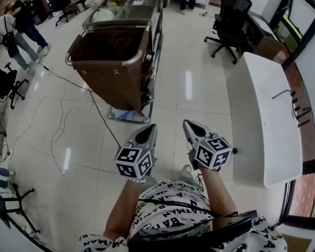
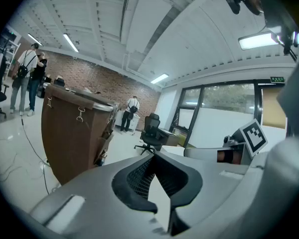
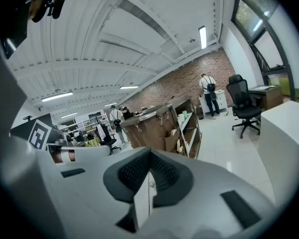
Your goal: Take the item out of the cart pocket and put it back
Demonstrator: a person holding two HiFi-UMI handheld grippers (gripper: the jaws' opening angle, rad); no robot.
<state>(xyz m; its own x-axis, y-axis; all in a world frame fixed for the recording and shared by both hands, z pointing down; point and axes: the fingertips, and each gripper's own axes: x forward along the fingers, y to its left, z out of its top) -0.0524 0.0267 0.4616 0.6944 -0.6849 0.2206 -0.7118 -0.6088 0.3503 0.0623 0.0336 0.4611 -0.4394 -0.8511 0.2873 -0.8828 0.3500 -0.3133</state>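
**Both grippers empty, cart well ahead**

The left gripper [image 1: 145, 135] and the right gripper [image 1: 195, 128], 2 grey plastic tools with black ribbed pads and marker cubes, are held side by side close to the person's body. Each has its jaws drawn together on nothing.

The housekeeping cart [image 1: 143, 46] stands well apart from them, ahead and slightly to the left, on the glossy white tiled floor [image 1: 184, 88]. Its long axis runs away from the person. The near end carries a deep brown fabric bag [image 1: 113, 70] slung from a curved metal rail. The open shelf side faces right, so the right gripper looks the better placed for it, while the left is nearer the bag.

The right gripper view shows a tan, soft-looking pouch [image 3: 170, 141] on that shelf side. It may be the pocket, but at this range I cannot tell what item it holds.

A smooth white table [image 1: 257, 114] flanks the right, and a thin black cable [image 1: 102, 119] trails across the floor towards the cart
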